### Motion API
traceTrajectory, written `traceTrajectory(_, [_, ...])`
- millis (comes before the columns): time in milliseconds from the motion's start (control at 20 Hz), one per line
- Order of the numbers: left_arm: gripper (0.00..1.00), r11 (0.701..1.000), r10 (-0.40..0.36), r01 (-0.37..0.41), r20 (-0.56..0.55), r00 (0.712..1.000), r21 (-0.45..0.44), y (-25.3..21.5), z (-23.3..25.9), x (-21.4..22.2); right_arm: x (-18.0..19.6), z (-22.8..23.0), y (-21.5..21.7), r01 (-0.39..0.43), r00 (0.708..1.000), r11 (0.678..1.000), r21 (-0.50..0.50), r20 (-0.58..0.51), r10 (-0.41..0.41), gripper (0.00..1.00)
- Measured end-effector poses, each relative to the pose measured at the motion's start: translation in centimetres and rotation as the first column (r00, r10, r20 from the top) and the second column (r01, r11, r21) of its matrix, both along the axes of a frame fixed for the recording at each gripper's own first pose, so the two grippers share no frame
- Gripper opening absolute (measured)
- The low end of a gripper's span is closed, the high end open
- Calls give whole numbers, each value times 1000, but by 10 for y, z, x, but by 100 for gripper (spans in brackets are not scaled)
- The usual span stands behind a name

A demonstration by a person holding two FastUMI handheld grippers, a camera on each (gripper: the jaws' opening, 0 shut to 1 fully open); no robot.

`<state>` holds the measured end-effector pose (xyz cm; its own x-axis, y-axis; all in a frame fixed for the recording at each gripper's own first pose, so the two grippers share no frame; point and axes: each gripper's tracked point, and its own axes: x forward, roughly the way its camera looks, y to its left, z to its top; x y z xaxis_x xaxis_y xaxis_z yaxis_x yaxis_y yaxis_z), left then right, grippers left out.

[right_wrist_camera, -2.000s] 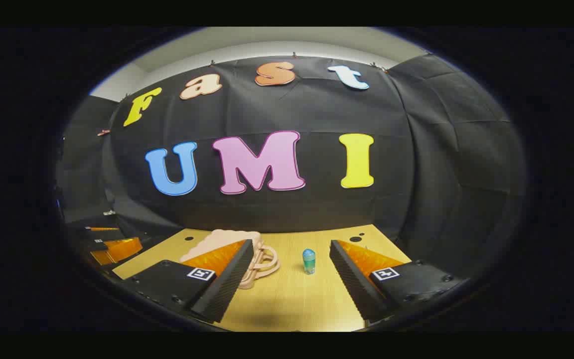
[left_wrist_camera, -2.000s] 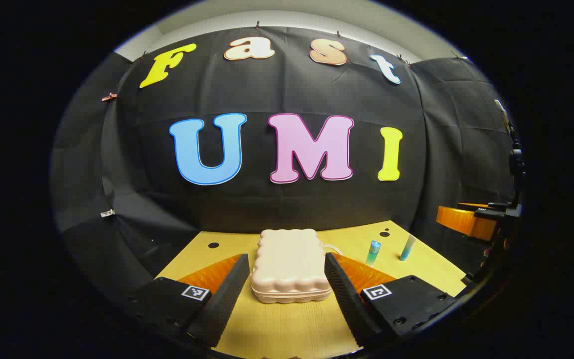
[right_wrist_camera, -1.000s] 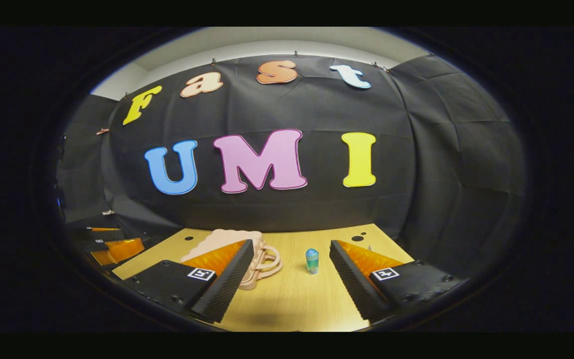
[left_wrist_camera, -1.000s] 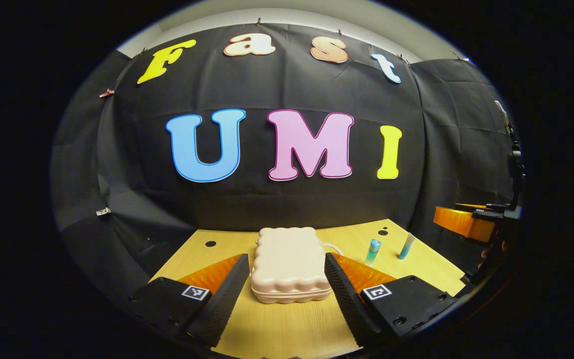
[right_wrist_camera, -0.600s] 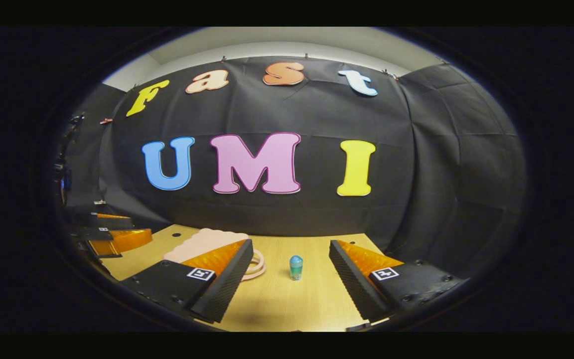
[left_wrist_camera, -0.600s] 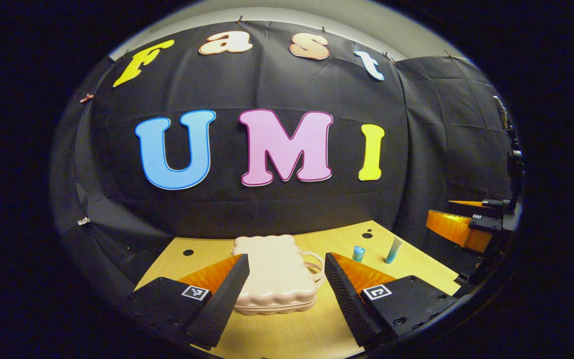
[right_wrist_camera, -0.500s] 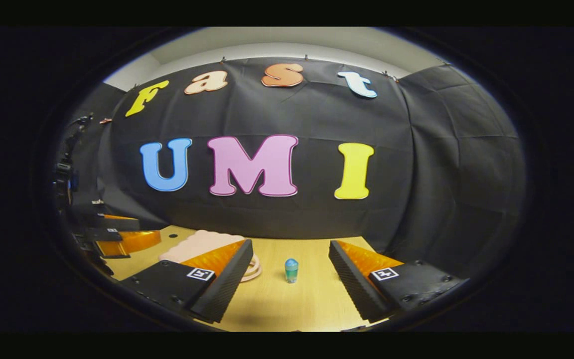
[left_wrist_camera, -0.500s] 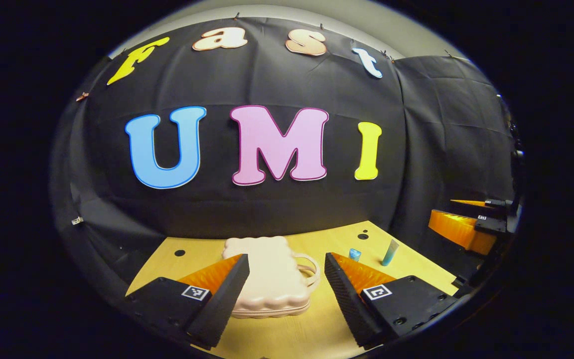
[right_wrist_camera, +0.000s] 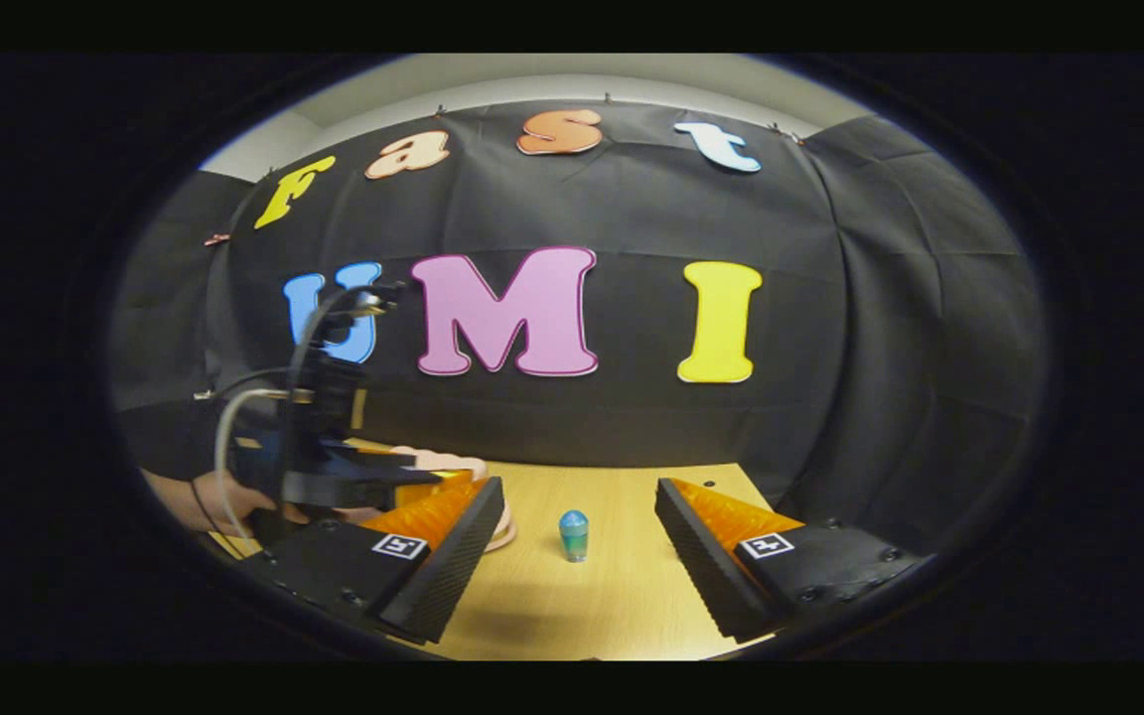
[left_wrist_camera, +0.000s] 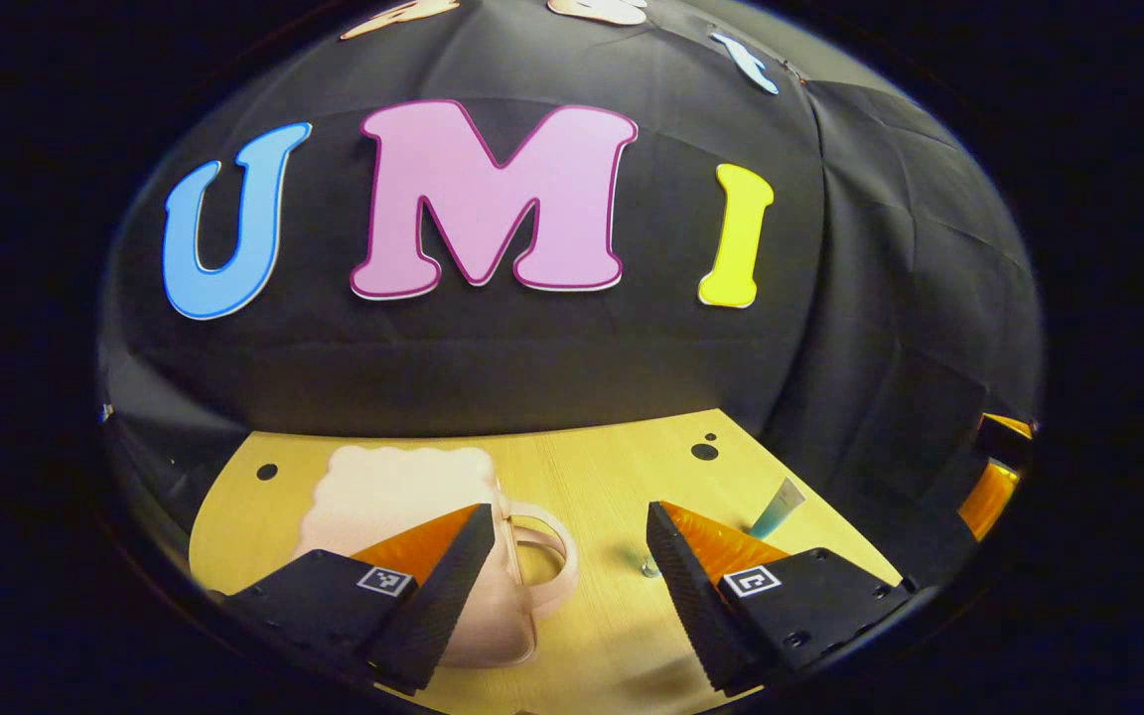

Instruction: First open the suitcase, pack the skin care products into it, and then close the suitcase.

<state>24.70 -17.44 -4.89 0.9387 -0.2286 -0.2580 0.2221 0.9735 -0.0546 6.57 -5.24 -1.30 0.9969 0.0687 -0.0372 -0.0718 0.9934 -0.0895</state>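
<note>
Left gripper view: left gripper (left_wrist_camera: 570,556), jaws apart, now nearer the closed pink suitcase (left_wrist_camera: 403,497); its handle (left_wrist_camera: 542,556) lies between the fingers. Tube (left_wrist_camera: 777,504) right of the suitcase.

Right gripper view: right gripper (right_wrist_camera: 577,561), jaws apart; small bottle (right_wrist_camera: 573,534) right of the suitcase; left gripper has entered, over the suitcase.

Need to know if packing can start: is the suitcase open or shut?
Shut. The suitcase lies flat on the table, lid down, handle toward the open left gripper.
</note>
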Motion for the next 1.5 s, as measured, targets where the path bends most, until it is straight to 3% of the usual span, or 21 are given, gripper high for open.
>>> traceTrajectory(150, [96,1000,26,-27,-109,994,-8,-16,-39,36,11,-10,-9,-18,1000,1000,-8,-19,18,98])
traceTrajectory(300, [93,999,49,-52,-218,975,-8,-29,-76,59,31,-24,-42,25,998,1000,-16,-65,-26,96])
traceTrajectory(650, [85,987,163,-155,-359,919,51,-26,-136,89,51,-42,-82,73,991,997,20,-114,-70,98])
traceTrajectory(700, [81,984,179,-172,-377,909,53,-24,-143,92,51,-44,-84,80,989,996,28,-126,-76,98])
traceTrajectory(750, [62,979,201,-195,-400,894,56,-21,-150,93,53,-45,-87,93,988,995,36,-129,-87,98])
traceTrajectory(800, [60,973,231,-221,-406,884,73,-13,-153,95,54,-46,-90,104,987,993,48,-130,-97,98])
traceTrajectory(900, [35,976,219,-204,-430,876,81,-14,-153,95,54,-47,-90,110,986,991,70,-134,-100,98])
traceTrajectory(1250, [9,991,82,-39,-344,935,131,-12,-81,81,53,-53,-71,81,987,993,87,-147,-68,98])
traceTrajectory(1500, [12,994,67,-38,-296,953,105,44,7,52,56,-50,-37,17,990,991,132,-140,1,98])
